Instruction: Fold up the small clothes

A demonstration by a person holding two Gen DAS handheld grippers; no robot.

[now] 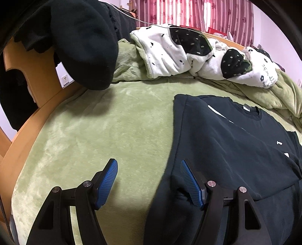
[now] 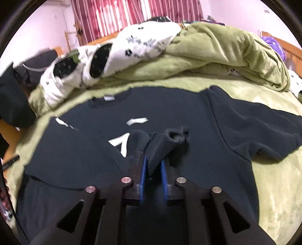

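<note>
A black sweatshirt (image 1: 226, 143) with white marks lies flat, front up, on the green bed cover (image 1: 103, 122), collar toward the far side. In the right wrist view the sweatshirt (image 2: 188, 105) fills the middle. My right gripper (image 2: 154, 159) is shut on a ribbed sleeve cuff (image 2: 162, 143), held over the chest area, the cuff bunched between the blue pads. The other sleeve (image 2: 264, 128) stretches out to the right. My left gripper (image 1: 148, 163) stands open above the sweatshirt's left edge, one finger over the cover and one over the black cloth, with nothing gripped.
A white blanket with black spotted patches (image 1: 169, 52) and a rumpled green duvet (image 2: 226, 49) are piled along the far side. A black garment (image 1: 81, 43) hangs over the wooden bed frame (image 1: 28, 122) at left. Red curtains (image 1: 188, 13) hang behind.
</note>
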